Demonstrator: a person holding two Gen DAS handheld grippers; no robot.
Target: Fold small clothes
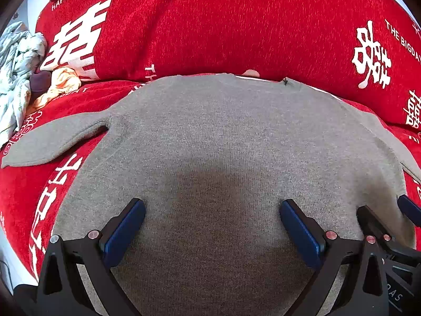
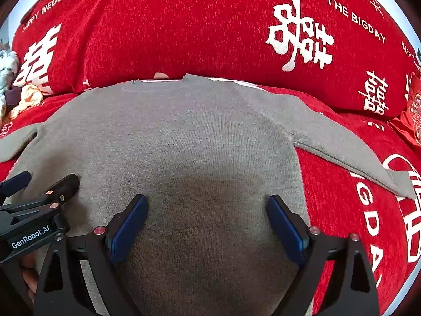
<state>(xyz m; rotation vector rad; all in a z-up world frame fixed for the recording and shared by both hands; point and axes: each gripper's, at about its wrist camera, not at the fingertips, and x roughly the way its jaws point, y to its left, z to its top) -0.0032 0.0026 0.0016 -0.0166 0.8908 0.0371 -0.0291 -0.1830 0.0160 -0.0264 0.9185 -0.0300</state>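
Observation:
A small grey knit sweater point(image 1: 215, 131) lies spread flat on a red sofa cover, collar away from me, one sleeve point(image 1: 52, 139) out to the left and the other sleeve point(image 2: 355, 147) out to the right. It also fills the right wrist view point(image 2: 184, 137). My left gripper point(image 1: 211, 210) is open and empty over the sweater's lower body. My right gripper point(image 2: 206, 205) is open and empty over the lower right part. The right gripper shows at the right edge of the left wrist view point(image 1: 386, 226); the left gripper shows at the left edge of the right wrist view point(image 2: 39, 192).
A red sofa cover point(image 1: 236, 26) with white characters and lettering covers the seat and backrest. A pile of crumpled pale and orange clothes point(image 1: 23, 60) lies at the far left. A red cushion point(image 2: 413, 115) sits at the far right.

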